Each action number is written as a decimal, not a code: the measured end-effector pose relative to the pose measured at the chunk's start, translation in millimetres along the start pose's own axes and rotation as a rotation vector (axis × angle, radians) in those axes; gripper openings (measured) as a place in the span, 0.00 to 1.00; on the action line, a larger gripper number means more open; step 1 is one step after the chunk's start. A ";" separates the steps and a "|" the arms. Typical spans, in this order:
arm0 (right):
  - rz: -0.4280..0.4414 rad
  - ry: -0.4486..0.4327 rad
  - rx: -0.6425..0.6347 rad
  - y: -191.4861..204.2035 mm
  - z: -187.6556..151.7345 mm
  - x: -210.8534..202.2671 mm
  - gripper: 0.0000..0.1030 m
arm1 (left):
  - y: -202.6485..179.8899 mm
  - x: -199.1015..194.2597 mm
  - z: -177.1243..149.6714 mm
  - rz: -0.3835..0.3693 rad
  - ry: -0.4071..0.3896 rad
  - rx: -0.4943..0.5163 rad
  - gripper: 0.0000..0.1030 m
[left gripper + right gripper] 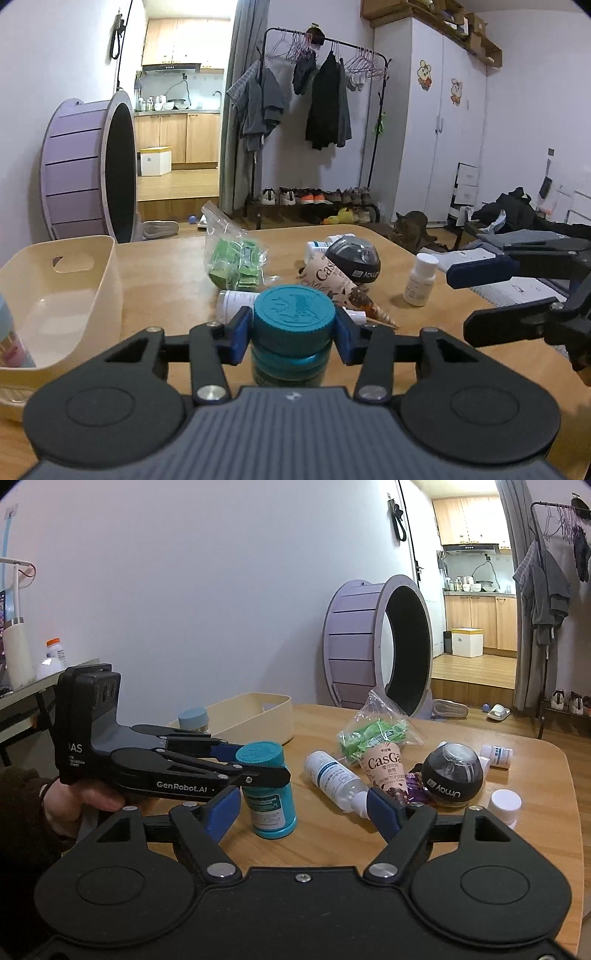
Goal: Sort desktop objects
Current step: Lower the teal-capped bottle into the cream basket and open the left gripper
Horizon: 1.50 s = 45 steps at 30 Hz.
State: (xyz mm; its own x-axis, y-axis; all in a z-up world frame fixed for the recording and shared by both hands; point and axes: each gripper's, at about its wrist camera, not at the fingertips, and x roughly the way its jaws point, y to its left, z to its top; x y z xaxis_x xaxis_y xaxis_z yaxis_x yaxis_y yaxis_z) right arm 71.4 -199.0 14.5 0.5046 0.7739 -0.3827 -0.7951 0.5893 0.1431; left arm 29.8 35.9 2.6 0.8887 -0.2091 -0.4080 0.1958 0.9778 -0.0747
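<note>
A teal pill bottle (294,317) (271,801) with a ribbed teal cap stands upright on the wooden table (166,280). My left gripper (294,326) (258,762) is shut on it, blue pads pressed against both sides of the cap. My right gripper (303,808) (480,299) is open and holds nothing; it hovers just right of the bottle, level with the table. A beige basket (74,295) (258,709) sits at the left, with a blue-lidded jar (194,718) in it.
Beyond the bottle lie a bag of green packets (236,258), a white bottle on its side (332,779), a paper cone wrapper (386,771), a black ball (452,775) and small white bottles (421,280) (496,755). A cat (410,230) sits past the table's far edge.
</note>
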 end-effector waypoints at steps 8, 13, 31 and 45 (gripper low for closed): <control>0.008 -0.003 0.003 0.8 0.7 0.4 0.72 | 23.0 -31.2 15.0 0.054 -0.091 -0.034 0.44; 0.019 0.005 0.005 3.7 0.5 5.4 0.72 | 65.5 -61.3 33.4 0.155 -0.175 -0.089 0.44; 0.039 0.041 -0.005 11.5 -0.3 20.2 0.73 | 115.6 -54.1 13.0 0.327 -0.032 -0.097 0.44; -0.036 0.029 0.004 0.6 5.3 29.8 0.75 | 98.6 -83.6 14.1 0.226 -0.100 -0.115 0.59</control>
State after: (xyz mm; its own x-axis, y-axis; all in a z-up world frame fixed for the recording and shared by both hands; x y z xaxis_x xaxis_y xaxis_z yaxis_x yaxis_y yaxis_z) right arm 87.8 -174.4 8.0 0.5234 0.7450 -0.4137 -0.7752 0.6178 0.1319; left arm -19.4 149.6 42.2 0.9421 0.0196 -0.3347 -0.0551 0.9938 -0.0971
